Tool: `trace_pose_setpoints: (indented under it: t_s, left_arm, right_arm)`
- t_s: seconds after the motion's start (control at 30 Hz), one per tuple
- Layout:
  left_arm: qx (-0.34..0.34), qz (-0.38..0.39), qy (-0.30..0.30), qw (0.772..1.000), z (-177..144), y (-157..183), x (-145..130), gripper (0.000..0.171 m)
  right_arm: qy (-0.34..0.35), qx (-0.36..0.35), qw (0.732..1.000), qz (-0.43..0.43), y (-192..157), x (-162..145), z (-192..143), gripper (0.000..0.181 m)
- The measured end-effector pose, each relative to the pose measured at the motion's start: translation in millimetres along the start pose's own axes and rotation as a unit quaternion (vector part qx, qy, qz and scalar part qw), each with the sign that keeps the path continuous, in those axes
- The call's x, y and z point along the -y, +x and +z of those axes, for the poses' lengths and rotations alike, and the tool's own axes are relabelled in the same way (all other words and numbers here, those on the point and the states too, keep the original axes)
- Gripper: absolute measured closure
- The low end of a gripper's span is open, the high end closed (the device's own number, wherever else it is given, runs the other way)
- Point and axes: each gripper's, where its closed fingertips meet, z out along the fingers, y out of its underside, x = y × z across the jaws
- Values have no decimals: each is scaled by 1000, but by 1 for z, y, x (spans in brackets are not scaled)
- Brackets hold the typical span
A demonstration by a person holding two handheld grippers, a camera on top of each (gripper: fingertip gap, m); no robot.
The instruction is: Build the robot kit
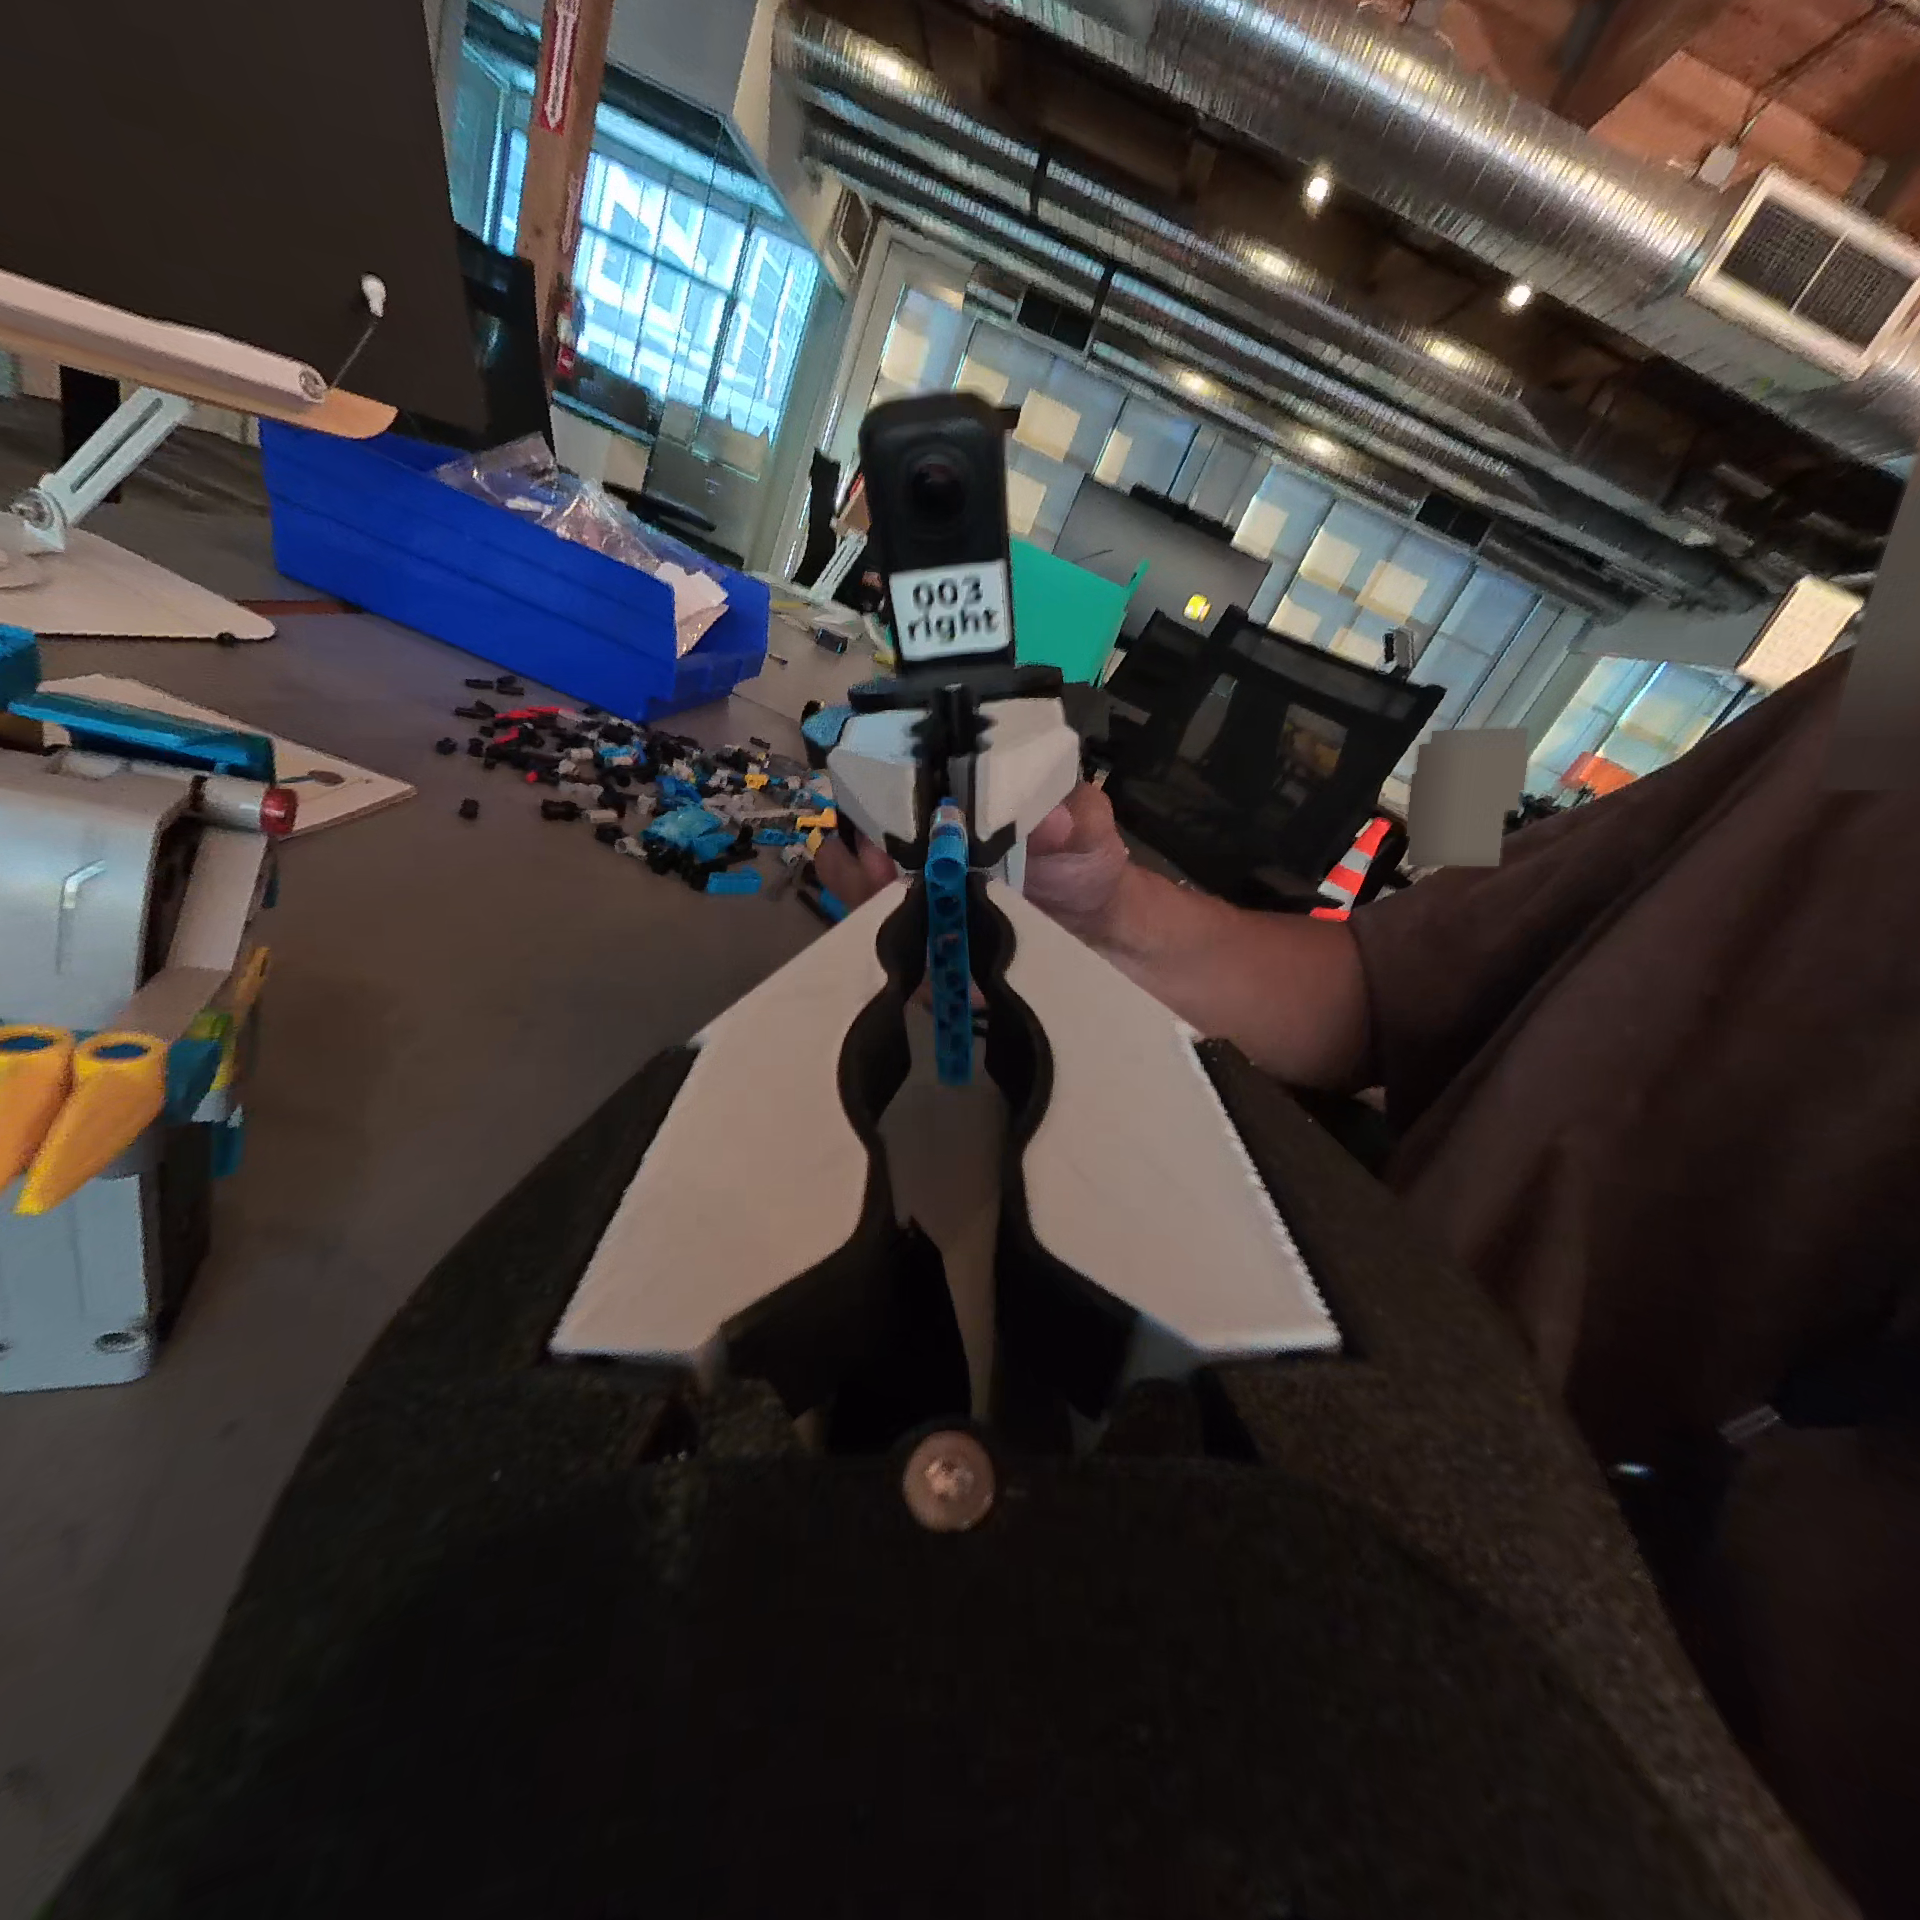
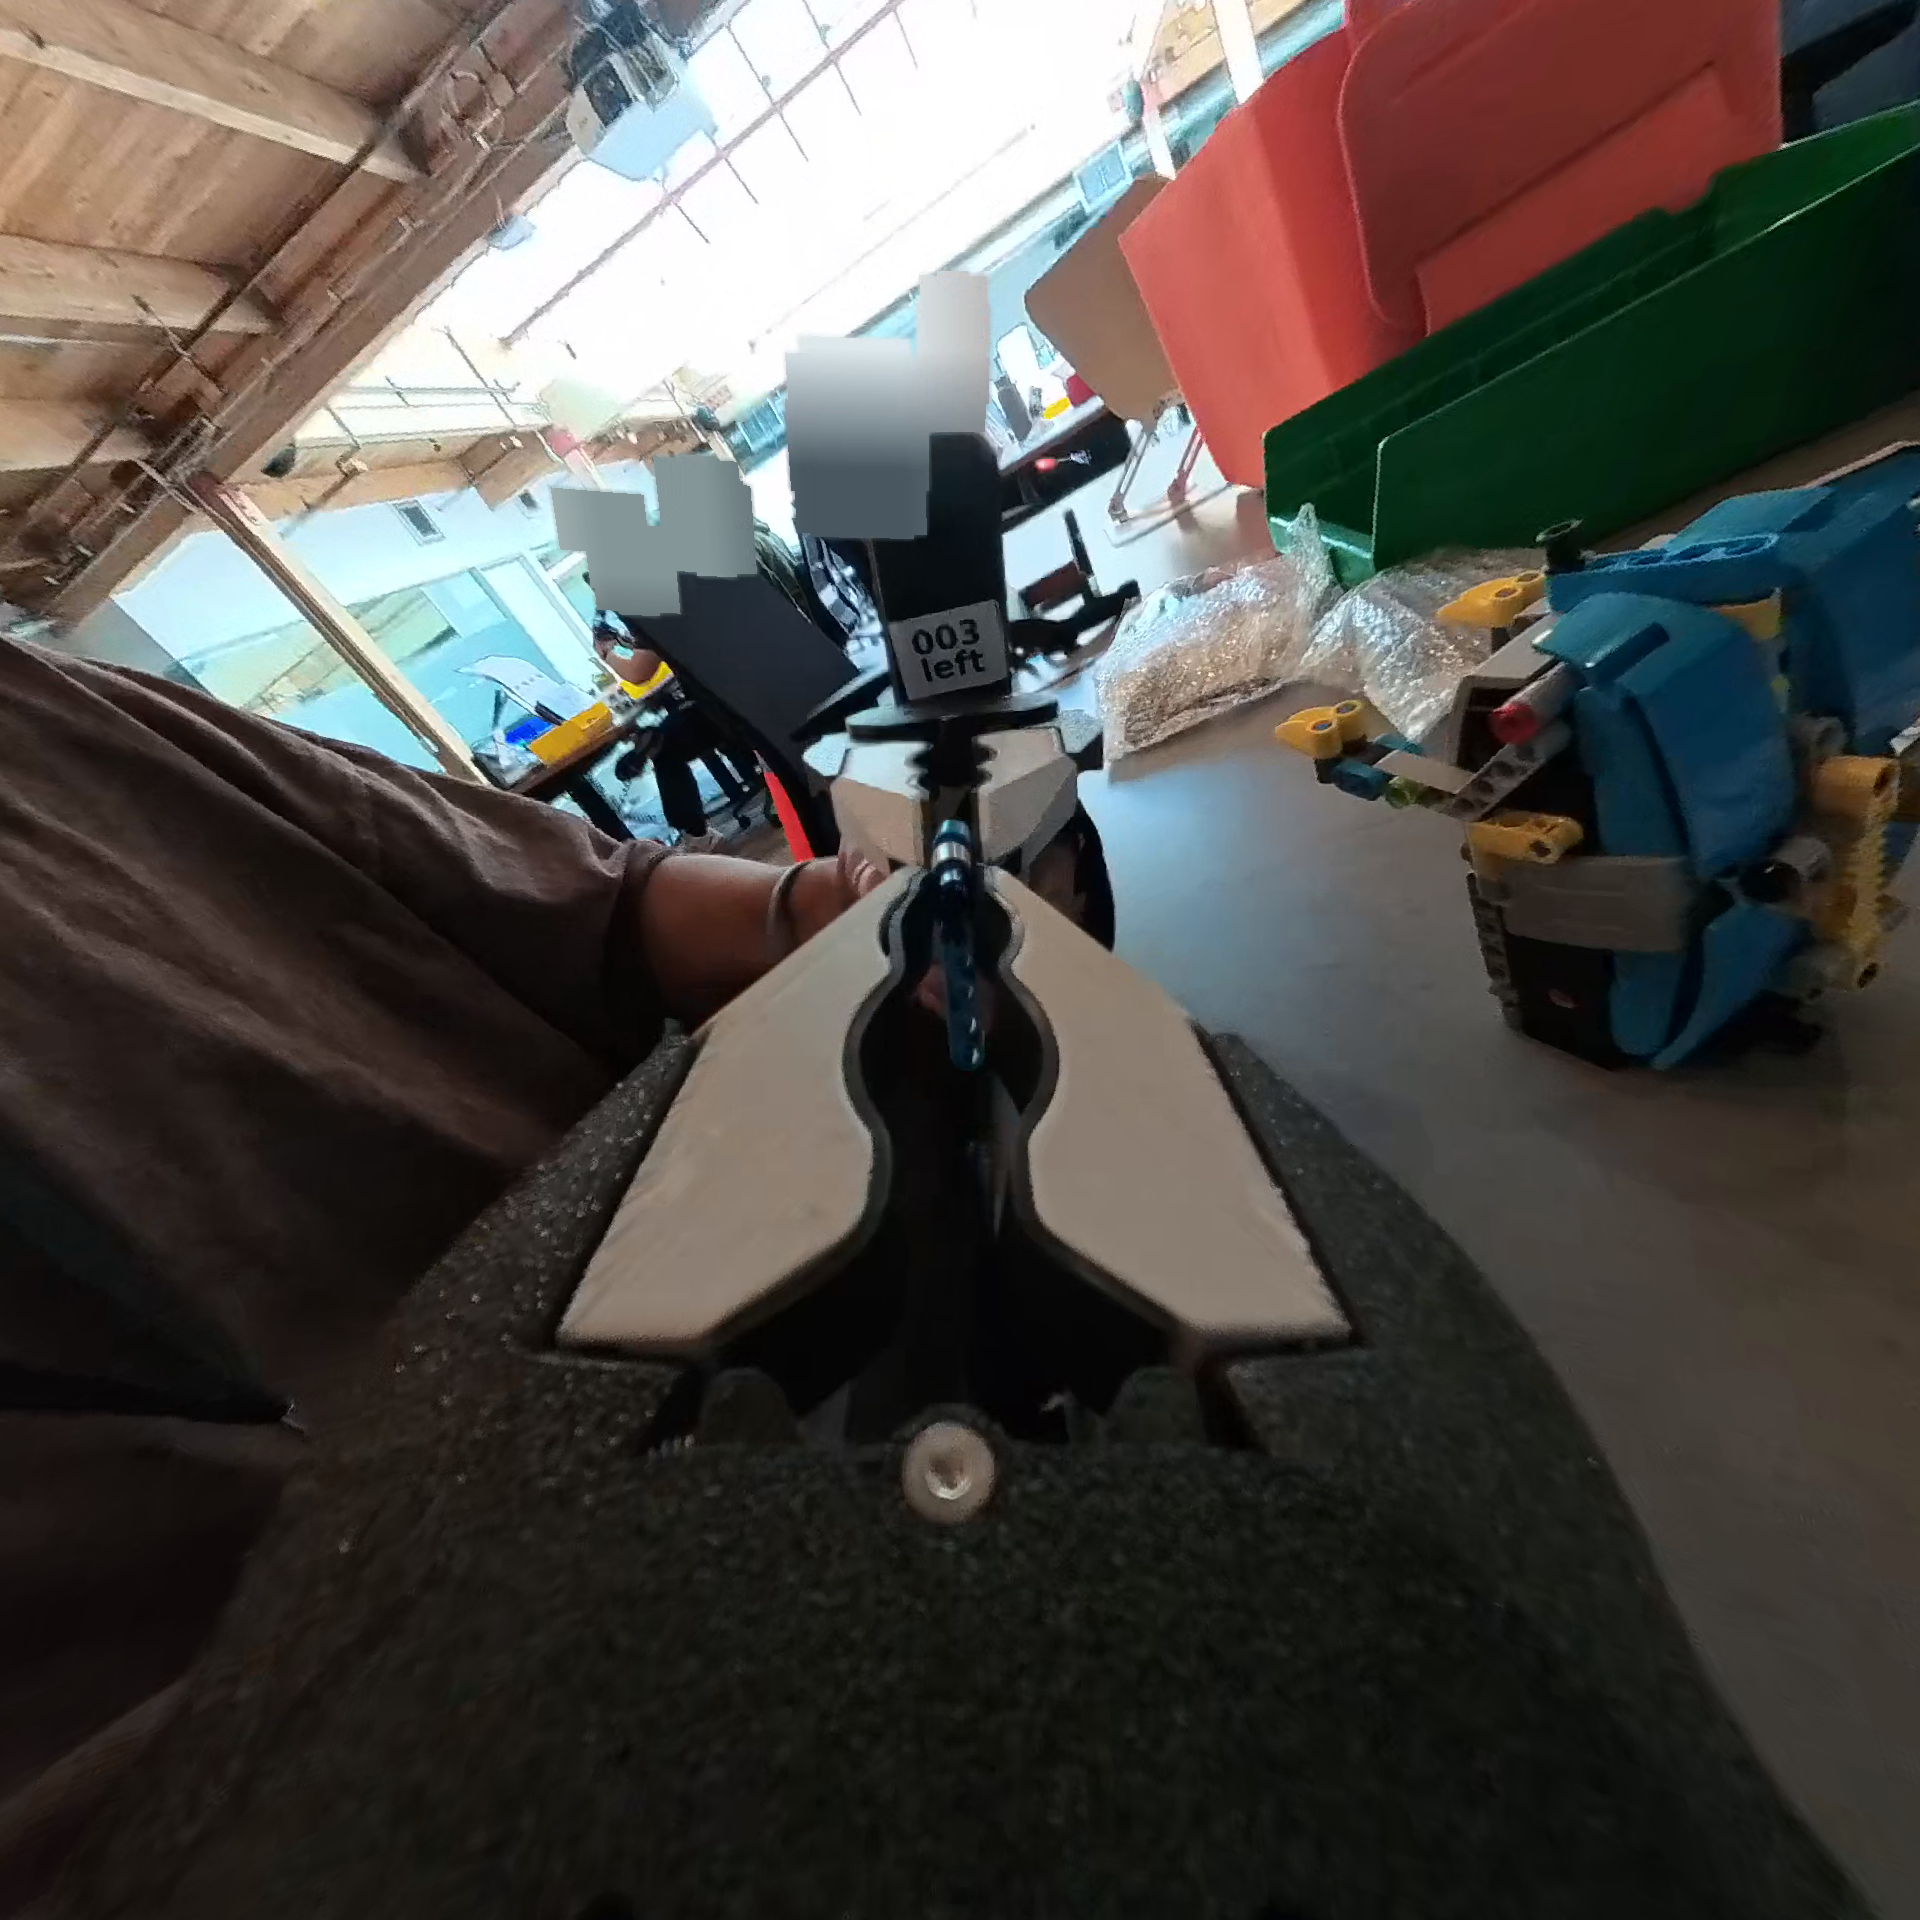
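The left gripper (image 1: pixel 948 914) and right gripper (image 2: pixel 948 914) meet tip to tip, both clamped on one blue holed beam (image 1: pixel 950 966) — held above the grey table (image 1: pixel 468 997) (loose small bricks (image 1: pixel 665 790) behind, blue brick model (image 2: pixel 1683 821) rightward).

blue beam (image 1: pixel 951 966), blue bin (image 1: pixel 499 571), green bin (image 2: pixel 1621 416)

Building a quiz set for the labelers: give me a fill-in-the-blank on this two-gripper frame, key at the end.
1. The left gripper is shut on a thin ____ beam with holes.
2. Loose small parts lie in front of the ____ bin.
3. In the right wrist view, the built model stands in front of a ____ bin.
4. The right gripper faces the ____ gripper head-on.

Missing words: blue; blue; green; left
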Motion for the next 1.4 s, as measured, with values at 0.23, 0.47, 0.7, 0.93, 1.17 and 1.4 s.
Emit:
trace_pose_setpoints:
  t_s: [0.23, 0.47, 0.7, 0.93, 1.17, 1.4]
  left_arm:
    - [14, 55, -97, 994, 6, -1, -31, 166]
    - [36, 148, -168, 974, 13, 1, -50, 166]
    - [67, 78, -82, 991, 6, -18, -22, 165]
    - [84, -15, 5, 996, -8, -32, 3, 165]
    - [132, 53, -36, 989, -19, -37, -4, 165]
    - [182, 125, -79, 972, -20, -48, -14, 165]
  right_arm:
    - [-109, -8, 994, -25, 5, -30, -6, 175]
    - [-186, 1, 981, -58, 4, -52, -16, 174]
    - [-103, -81, 983, -130, 22, -26, -7, 173]
    - [-71, -206, 944, -248, 35, -13, -3, 173]
    - [-87, -259, 951, -142, 72, -10, -58, 170]
    - [-246, -283, 922, -95, 102, -72, -63, 148]
